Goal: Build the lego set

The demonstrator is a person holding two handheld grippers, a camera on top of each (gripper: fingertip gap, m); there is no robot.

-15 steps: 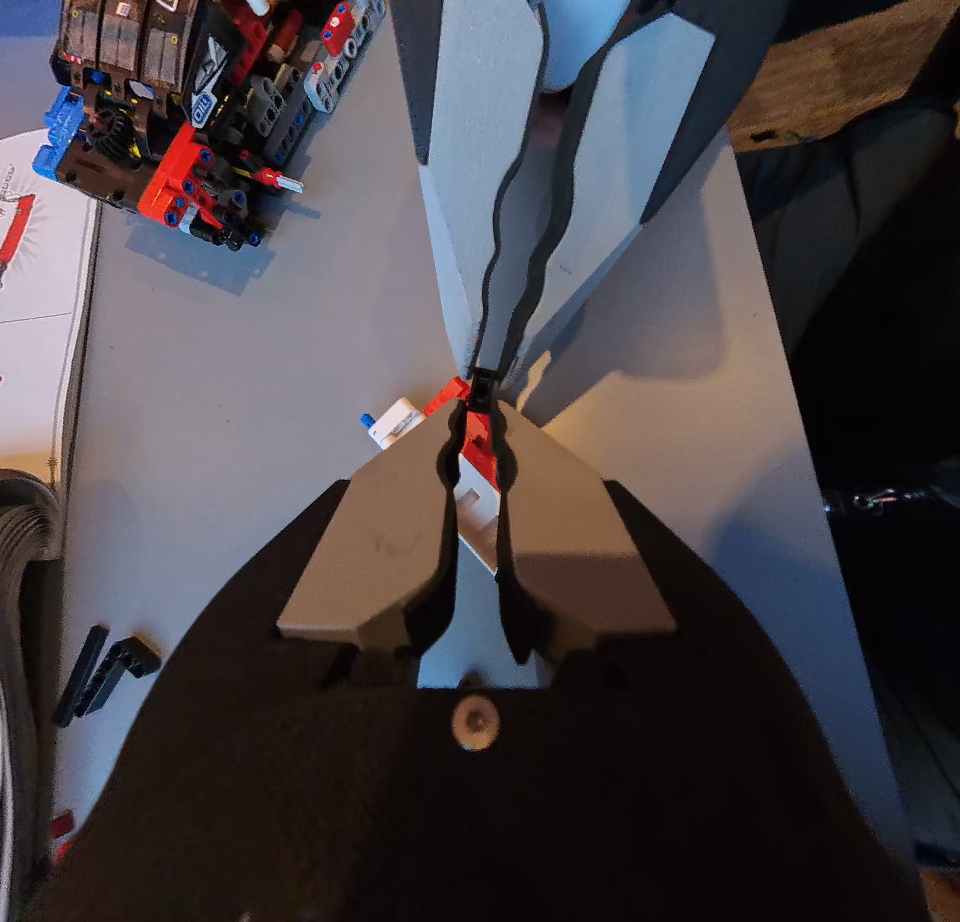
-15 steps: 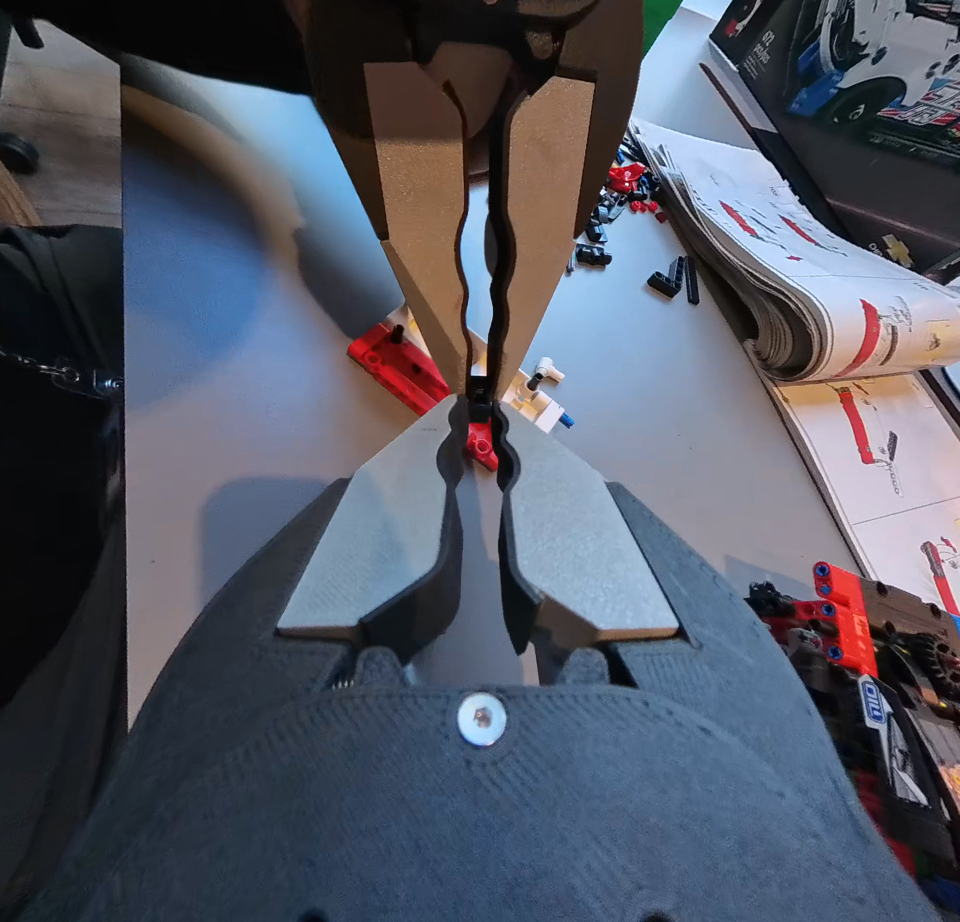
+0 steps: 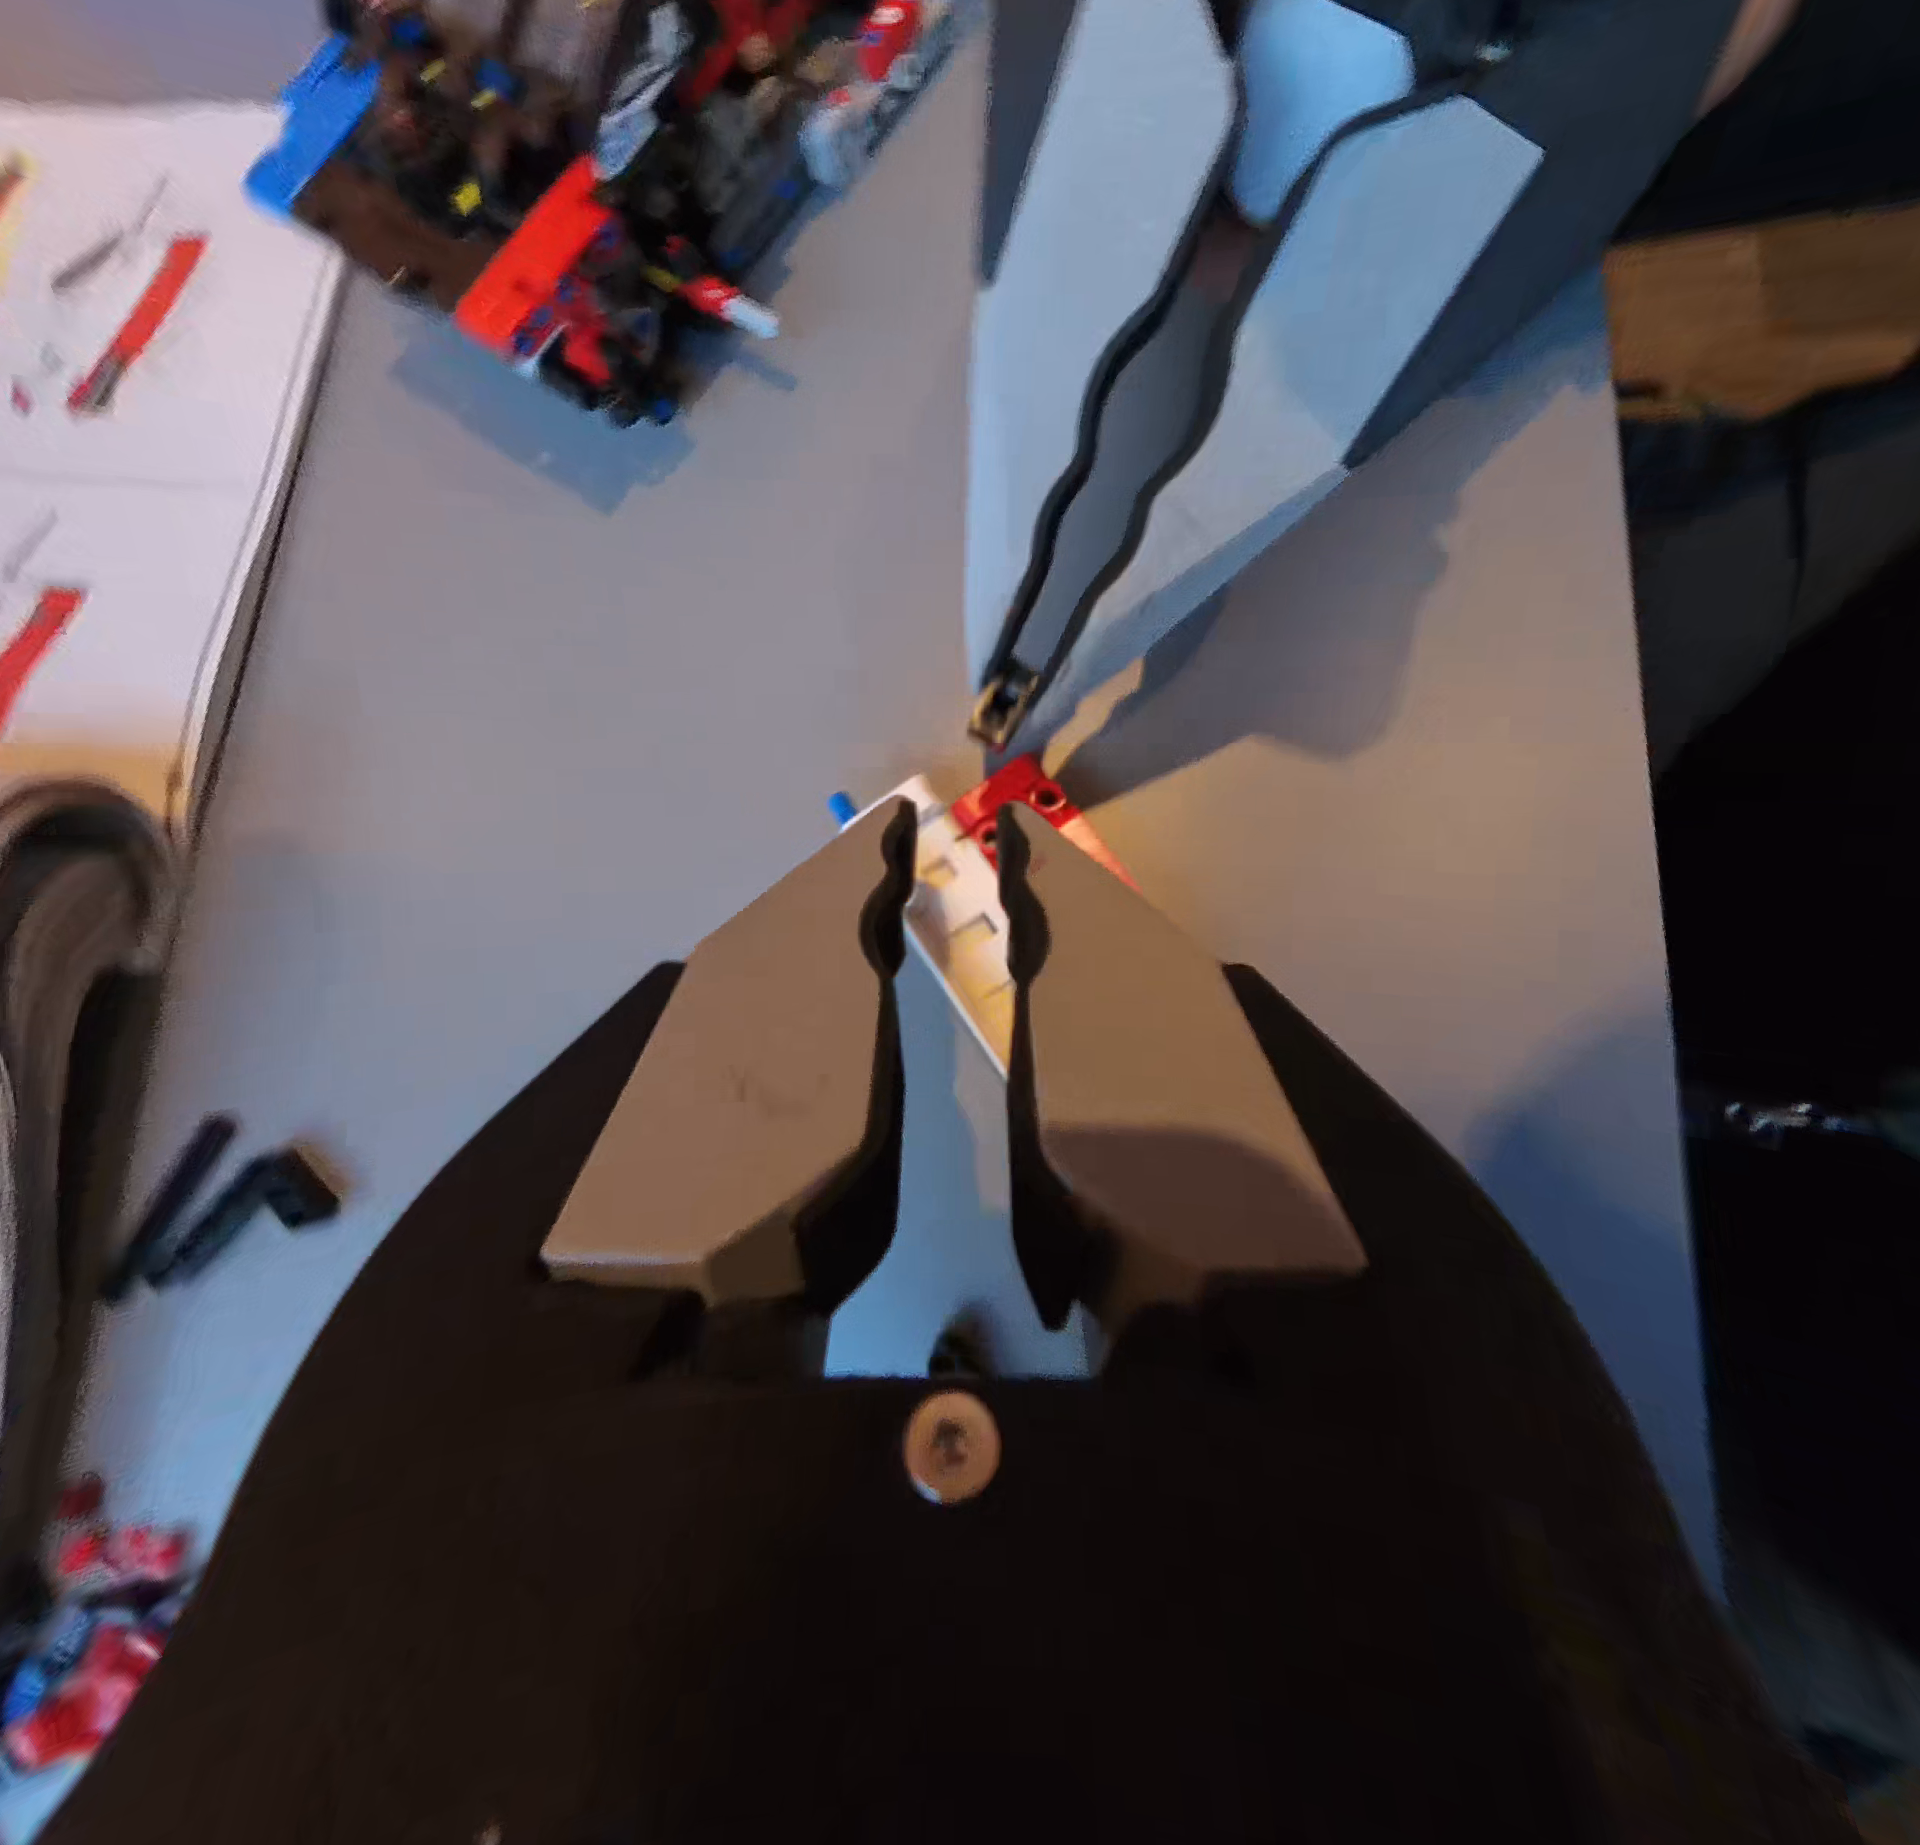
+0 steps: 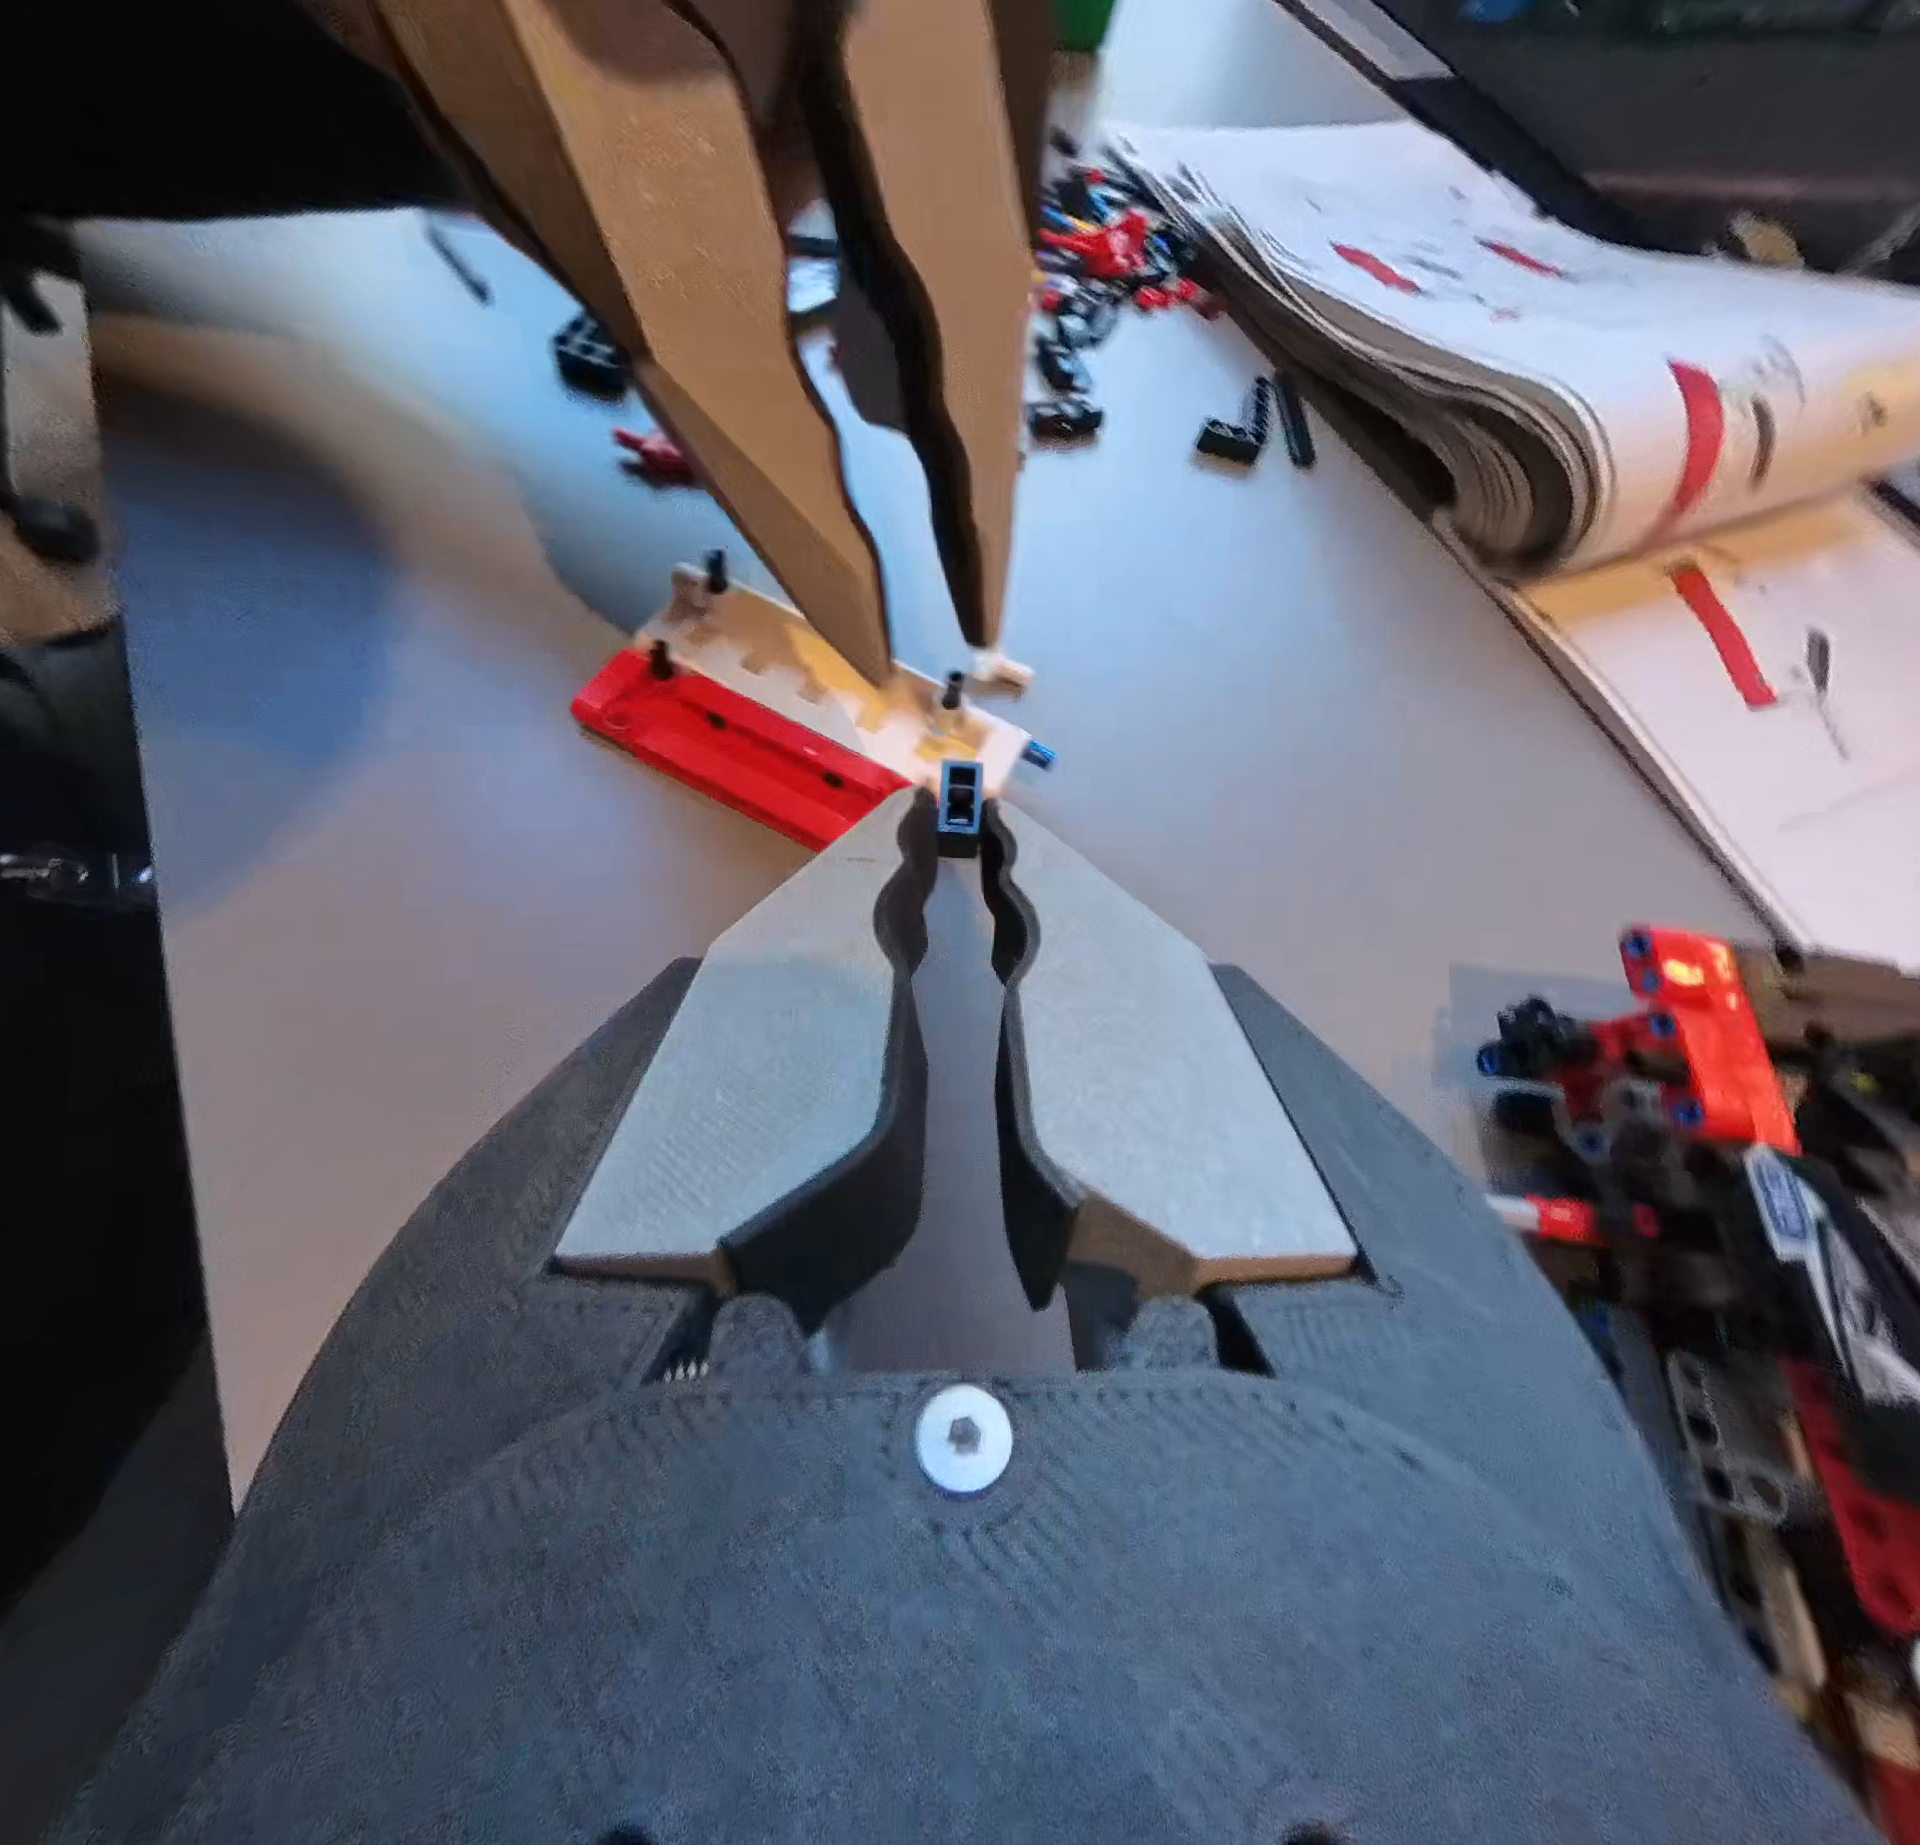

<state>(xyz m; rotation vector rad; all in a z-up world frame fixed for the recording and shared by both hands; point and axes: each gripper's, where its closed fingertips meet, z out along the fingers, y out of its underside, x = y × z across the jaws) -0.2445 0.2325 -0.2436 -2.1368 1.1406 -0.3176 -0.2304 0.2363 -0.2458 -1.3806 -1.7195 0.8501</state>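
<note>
Step in hand: pin insertion. Right gripper point(image 4: 958, 821) pinches a small black pin point(image 4: 959, 796). Left gripper point(image 3: 956, 839) steadies the red-and-white panel point(image 4: 790, 725) on the table point(image 4: 1299, 756) (grip unclear). Next: align pin with hole.

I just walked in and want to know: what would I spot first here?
Two grippers meeting tip to tip mid-table: the right gripper pinches a small black piece, and the left gripper straddles a red-and-white lego panel. At the right lies a thick open instruction booklet.

Grey table point(image 4: 1247, 756), red-white panel point(image 4: 727, 746), booklet point(image 4: 1507, 341)
</note>
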